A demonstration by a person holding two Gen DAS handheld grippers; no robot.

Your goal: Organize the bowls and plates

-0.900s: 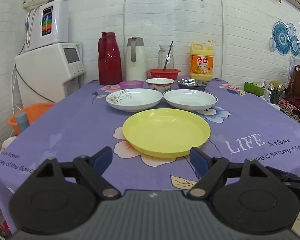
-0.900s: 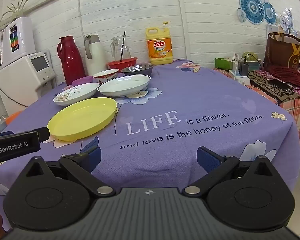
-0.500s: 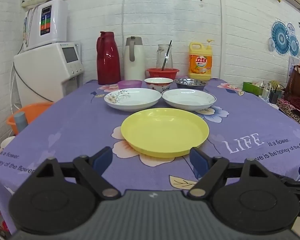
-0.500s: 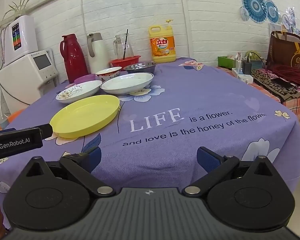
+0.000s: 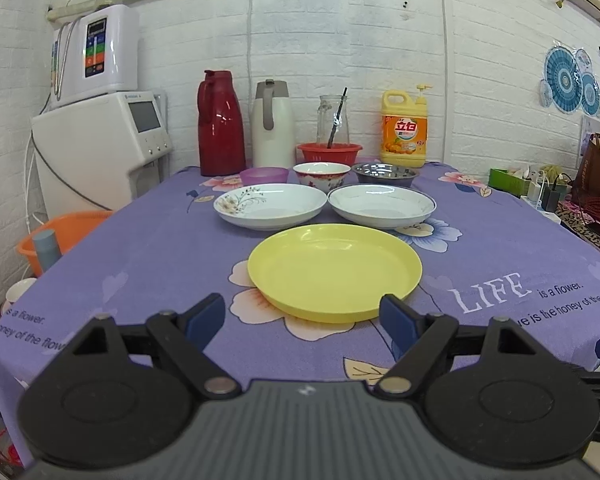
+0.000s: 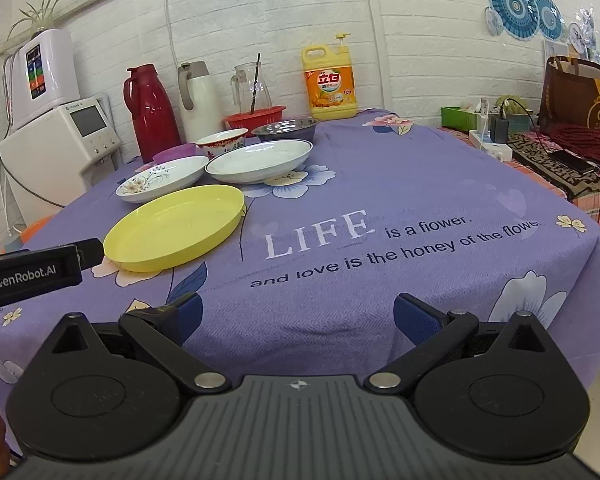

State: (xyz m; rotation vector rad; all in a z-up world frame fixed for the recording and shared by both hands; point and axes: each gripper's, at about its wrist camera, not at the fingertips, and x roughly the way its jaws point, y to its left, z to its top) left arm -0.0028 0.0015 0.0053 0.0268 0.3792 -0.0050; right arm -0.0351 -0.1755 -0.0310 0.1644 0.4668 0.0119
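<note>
Holding both grippers spread and empty at the near table edge: left gripper point(image 5: 302, 320) faces the yellow plate point(image 5: 335, 270); we judge it the first pick. Right gripper point(image 6: 296, 316) idles over tablecloth point(image 6: 420, 184).

Both wrist views look slightly down across the desk point(image 5: 140, 256); both share the yellow plate point(image 5: 334, 270), right view from farther right.

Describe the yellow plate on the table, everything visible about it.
The yellow plate is round and shallow, with a flat base and a low raised rim. It looks like matte plastic, plain and empty. It lies flat and upright on the purple flowered tablecloth, nearest the camera, in front of two white plates. Its far edge comes close to them; contact cannot be told. Neither tool touches it.
</note>
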